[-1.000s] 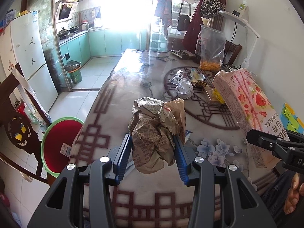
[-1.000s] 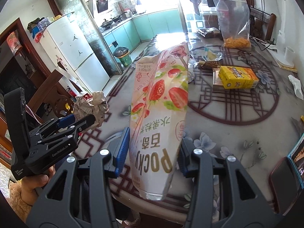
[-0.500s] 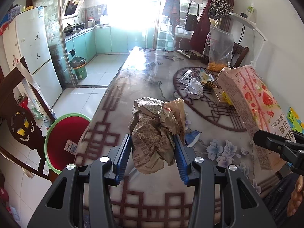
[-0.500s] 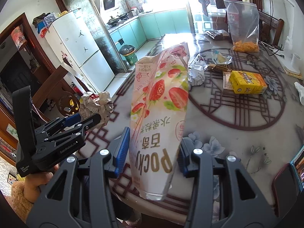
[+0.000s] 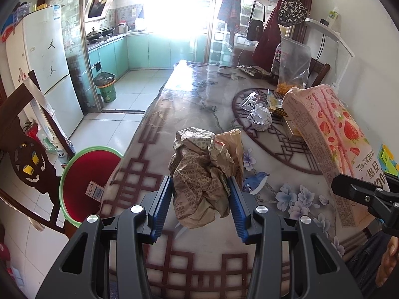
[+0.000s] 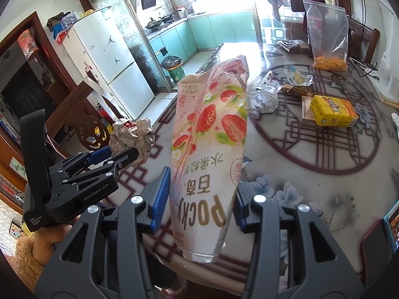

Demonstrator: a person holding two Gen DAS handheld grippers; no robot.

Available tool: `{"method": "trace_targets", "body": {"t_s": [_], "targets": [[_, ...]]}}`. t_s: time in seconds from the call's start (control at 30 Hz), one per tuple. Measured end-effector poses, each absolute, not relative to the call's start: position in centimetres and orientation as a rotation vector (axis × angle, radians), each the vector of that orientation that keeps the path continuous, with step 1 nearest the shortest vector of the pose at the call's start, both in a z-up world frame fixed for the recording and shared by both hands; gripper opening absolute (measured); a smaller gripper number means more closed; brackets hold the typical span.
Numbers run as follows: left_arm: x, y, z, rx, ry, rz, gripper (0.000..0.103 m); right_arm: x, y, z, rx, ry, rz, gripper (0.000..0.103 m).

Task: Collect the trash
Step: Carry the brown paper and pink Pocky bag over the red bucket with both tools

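**Both tools loaded over the counter**

The left tool (image 5: 199, 199) clenched a crumpled paper wad (image 5: 204, 172) between its pads. The right tool (image 6: 200, 199) gripped a pink Pocky bag (image 6: 209, 149), upright, above the counter (image 6: 311, 186) edge.

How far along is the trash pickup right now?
Partway. In hand: the left gripper is shut on a crumpled paper wad, and the right gripper is shut on a Pocky bag, both lifted off the table. Left: a crumpled wrapper, a yellow box and clear wrappers remain there. Nothing visibly binned yet.
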State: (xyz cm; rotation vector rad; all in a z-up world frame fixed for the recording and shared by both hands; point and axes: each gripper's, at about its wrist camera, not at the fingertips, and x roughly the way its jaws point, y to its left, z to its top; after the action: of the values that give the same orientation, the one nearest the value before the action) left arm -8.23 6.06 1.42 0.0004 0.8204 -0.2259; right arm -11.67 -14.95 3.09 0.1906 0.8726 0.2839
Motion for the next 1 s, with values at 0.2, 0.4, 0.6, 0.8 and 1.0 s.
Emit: {"method": "trace_targets", "body": {"t_s": [0.2, 0.4, 0.6, 0.8, 1.0], "targets": [[-8.1, 7.1, 1.5, -0.015, 0.819, -0.207, 0.042, -11.3, -13.9, 3.1, 0.179, 0.878, 0.297, 0.044], [-7.9, 8.4, 1.7, -0.034, 0.813, -0.179, 0.043, -10.9, -12.5, 3.1, 0.161, 0.886, 0.324, 0.044], [-7.9, 9.8, 1.4, -0.06, 0.818, -0.165, 0.043, -10.5, -11.3, 3.2, 0.134, 0.893, 0.342, 0.044], [-7.7, 10.9, 1.2, -0.07, 0.819, -0.157, 0.043, -10.1, -10.1, 3.3, 0.115, 0.897, 0.355, 0.044], [-7.4, 12.5, 1.4, -0.091, 0.818, -0.153, 0.044, -9.5, -8.9, 3.3, 0.097, 0.899, 0.377, 0.044]]}}
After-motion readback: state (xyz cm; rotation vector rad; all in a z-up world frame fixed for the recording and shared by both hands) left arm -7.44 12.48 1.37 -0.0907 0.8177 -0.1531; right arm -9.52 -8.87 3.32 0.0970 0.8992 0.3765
